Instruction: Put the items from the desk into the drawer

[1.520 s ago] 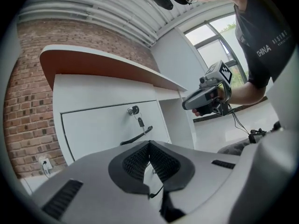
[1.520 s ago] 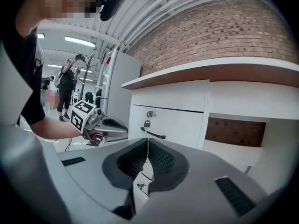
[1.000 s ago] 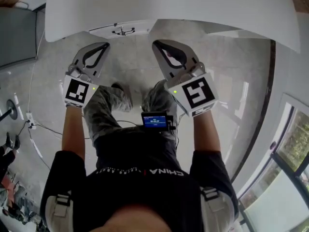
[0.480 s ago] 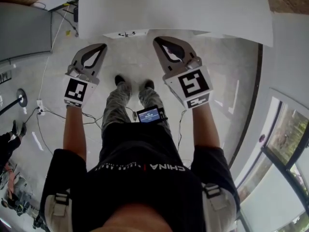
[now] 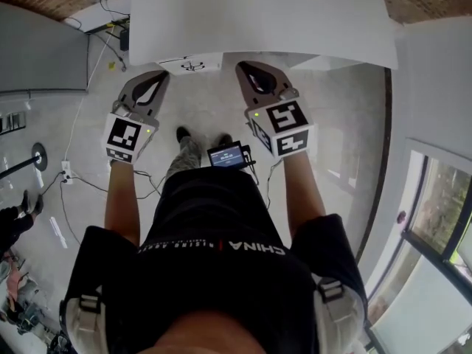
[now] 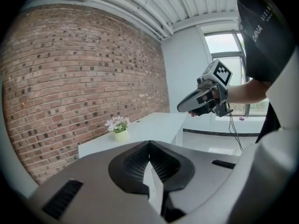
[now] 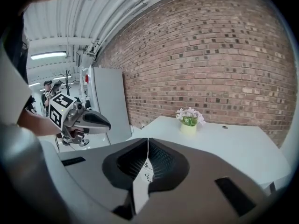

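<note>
The left gripper's (image 6: 149, 143) 2 jaws were clenched, tip against tip, with nothing between them. The right gripper's (image 7: 148, 140) jaws were closed the same way, empty as well. In the head view both grippers, left (image 5: 160, 75) and right (image 5: 243, 67), were held side by side in the air, apart from each other, with their tips pointed toward the near edge of the white desk (image 5: 258, 13). Neither touched it.

Each gripper showed in the other's camera: the right one (image 6: 180, 108) in front of a window, the left one (image 7: 108, 122) near a tall grey cabinet (image 7: 110, 101).

On the desk (image 7: 233, 146) stood 1 small pot of pale flowers (image 7: 188, 124), upright, close to the brick wall (image 7: 210, 55) and well apart from both grippers. The left gripper view (image 6: 120, 133) showed it too. The drawer (image 5: 190, 64) showed as a white front with a dark handle at the desk's near edge, between the 2 grippers – I could not tell whether it was open. A small lit screen (image 5: 227, 155) hung at the person's waist.
</note>
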Action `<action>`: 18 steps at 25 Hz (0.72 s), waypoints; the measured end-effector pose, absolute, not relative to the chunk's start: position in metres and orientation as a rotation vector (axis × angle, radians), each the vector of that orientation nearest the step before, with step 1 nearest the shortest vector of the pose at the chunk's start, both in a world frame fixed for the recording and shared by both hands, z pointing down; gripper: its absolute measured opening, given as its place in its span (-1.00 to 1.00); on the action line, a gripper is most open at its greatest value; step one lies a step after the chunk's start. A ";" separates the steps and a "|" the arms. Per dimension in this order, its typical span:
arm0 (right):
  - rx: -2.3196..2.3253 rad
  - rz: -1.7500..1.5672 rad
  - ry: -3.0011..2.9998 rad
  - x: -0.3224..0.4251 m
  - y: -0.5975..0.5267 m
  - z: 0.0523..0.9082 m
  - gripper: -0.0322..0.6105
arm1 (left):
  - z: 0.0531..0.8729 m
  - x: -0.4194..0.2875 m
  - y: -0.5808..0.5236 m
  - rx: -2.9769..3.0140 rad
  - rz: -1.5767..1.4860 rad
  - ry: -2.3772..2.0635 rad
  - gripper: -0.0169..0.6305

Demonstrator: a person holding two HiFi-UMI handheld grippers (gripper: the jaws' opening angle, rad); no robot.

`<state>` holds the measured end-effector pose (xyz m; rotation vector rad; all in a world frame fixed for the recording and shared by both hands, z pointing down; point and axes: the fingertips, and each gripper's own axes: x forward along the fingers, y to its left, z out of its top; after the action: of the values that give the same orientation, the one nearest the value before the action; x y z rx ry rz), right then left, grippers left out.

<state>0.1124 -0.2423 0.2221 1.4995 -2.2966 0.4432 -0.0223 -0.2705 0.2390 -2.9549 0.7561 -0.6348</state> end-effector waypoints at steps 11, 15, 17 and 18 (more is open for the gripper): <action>1.363 0.399 -2.366 0.119 -0.193 0.229 -0.85 | 0.242 -0.020 -0.204 -2.906 -0.718 0.881 -0.91; 1.325 0.400 -2.395 0.114 -0.173 0.235 -0.85 | 0.239 -0.024 -0.177 -2.885 -0.715 0.928 -0.91; 1.317 0.402 -2.406 0.110 -0.159 0.237 -0.85 | 0.239 -0.032 -0.162 -2.883 -0.728 0.942 -0.91; 1.318 0.400 -2.408 0.108 -0.152 0.237 -0.85 | 0.237 -0.036 -0.156 -2.877 -0.732 0.947 -0.91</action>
<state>0.1081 -0.1520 0.2365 1.3179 -2.4084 0.4001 -0.0360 -0.1558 0.2372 -2.8773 0.9474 -0.7322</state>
